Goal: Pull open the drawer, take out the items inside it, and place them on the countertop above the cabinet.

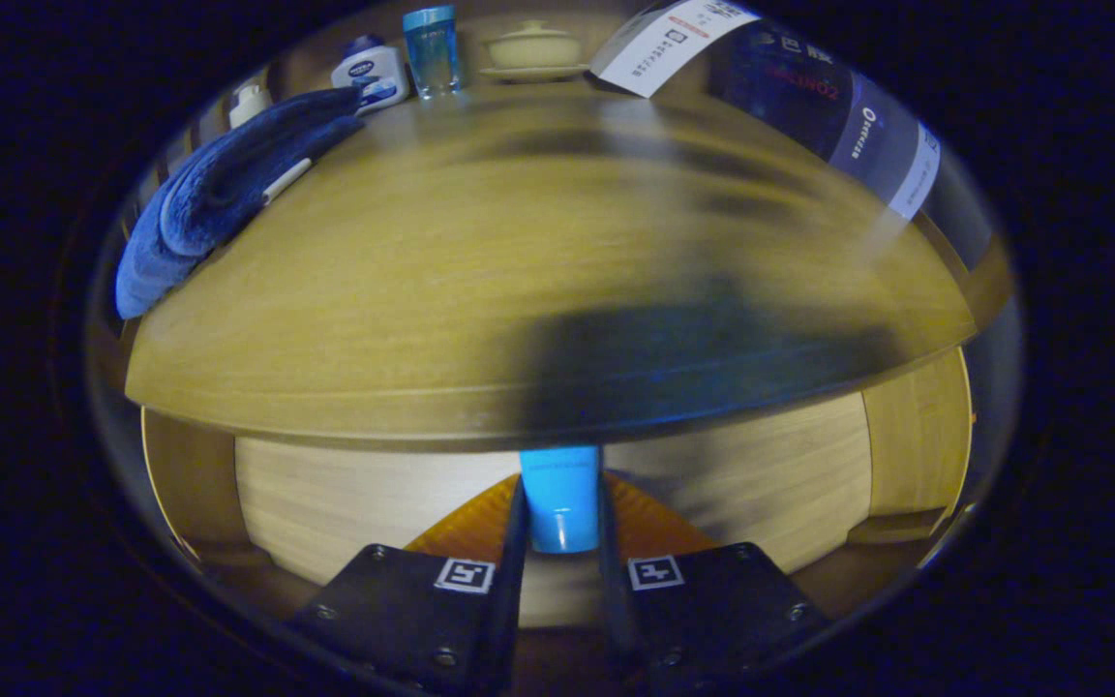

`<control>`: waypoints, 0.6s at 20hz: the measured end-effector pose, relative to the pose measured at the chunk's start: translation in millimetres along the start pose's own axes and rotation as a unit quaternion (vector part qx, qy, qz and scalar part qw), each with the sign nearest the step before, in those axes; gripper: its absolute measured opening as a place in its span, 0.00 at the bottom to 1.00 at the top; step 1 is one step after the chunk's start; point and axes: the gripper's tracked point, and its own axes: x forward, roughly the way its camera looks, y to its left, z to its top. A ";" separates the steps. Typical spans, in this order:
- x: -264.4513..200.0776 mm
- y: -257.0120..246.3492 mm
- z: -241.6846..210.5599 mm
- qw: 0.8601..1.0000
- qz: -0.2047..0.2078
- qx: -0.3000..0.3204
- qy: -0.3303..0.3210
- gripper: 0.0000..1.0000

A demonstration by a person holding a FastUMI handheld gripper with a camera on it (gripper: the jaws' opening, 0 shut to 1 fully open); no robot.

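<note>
My gripper [561, 503] is shut on a bright blue cylindrical item [559, 484], with both fingers pressing on its sides. The item's upper part runs into a dark, blurred patch over the front edge of the wooden countertop [403, 290], so its top is unclear. Behind the fingers lies the open drawer [345, 494] with a pale wood inside. An orange thing [468, 528] shows low in the drawer on both sides of the fingers. The whole view is motion-blurred.
At the back of the countertop stand a white lotion bottle [371, 72], a clear blue cup [431, 48] and a cream lidded bowl [532, 48] on a saucer. A folded blue towel [219, 189] lies along the left side, a small white bottle [248, 102] behind it.
</note>
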 end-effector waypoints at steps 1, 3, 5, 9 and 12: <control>-0.8 0.1 0.3 1.000 0.000 -0.001 -0.001 0.36; -1.6 -1.1 0.1 1.000 -0.004 -0.001 -0.002 0.36; -7.0 -4.1 1.5 1.000 -0.010 -0.001 -0.009 0.36; -29.0 -13.3 3.6 0.999 -0.033 0.001 -0.028 0.36; -50.4 -17.2 4.6 0.998 -0.050 -0.001 -0.042 0.36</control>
